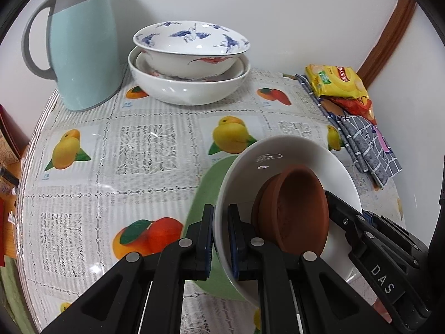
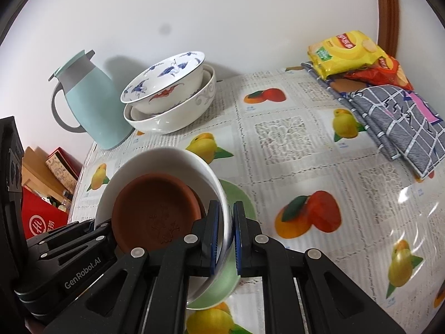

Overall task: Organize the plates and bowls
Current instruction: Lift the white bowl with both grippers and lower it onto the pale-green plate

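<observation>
We've got both tongs, left gripper (image 1: 221, 239) & right gripper (image 2: 230, 239), pinching opposite rims of the white bowl (image 1: 294, 156); ceramic, heavy, slick, w/ loose brown dishes (image 2: 155, 211) inside.

A plain white wall (image 1: 250, 5) backs the table (image 1: 155, 144), whose lace-and-fruit cloth shines. Brown wood trim (image 1: 389, 39) runs up by its far right corner.

White bowl (image 1: 292, 156) hides most of green plate (image 1: 211, 189).
</observation>
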`<state>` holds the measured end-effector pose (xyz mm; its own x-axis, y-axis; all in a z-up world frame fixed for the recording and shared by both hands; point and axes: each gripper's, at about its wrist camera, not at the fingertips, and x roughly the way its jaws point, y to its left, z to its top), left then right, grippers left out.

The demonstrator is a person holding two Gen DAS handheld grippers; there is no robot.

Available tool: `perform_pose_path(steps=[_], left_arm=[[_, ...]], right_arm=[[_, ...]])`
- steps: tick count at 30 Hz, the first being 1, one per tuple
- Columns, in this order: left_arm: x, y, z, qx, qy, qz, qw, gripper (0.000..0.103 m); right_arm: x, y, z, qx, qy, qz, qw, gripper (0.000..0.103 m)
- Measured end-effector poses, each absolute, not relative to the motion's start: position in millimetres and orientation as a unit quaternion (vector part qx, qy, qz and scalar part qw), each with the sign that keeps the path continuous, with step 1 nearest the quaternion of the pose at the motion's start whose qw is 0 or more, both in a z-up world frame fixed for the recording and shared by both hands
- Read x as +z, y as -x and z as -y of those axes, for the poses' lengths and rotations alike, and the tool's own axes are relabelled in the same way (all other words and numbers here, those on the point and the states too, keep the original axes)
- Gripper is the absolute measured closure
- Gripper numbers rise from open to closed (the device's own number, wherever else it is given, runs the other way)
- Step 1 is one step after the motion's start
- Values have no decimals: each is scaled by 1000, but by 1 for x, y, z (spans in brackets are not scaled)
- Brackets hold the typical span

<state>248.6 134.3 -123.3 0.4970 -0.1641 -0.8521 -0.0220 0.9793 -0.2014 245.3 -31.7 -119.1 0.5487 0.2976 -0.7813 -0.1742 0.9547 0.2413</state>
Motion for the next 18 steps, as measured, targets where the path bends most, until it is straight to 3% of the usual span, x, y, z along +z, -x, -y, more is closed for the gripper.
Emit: perform_pose_path(steps=[18], left_arm=[[-148, -257, -139, -37, 91, -515, 851, 92]], right_arm=[[-149, -258, 24, 143, -72, -481, 862, 93]])
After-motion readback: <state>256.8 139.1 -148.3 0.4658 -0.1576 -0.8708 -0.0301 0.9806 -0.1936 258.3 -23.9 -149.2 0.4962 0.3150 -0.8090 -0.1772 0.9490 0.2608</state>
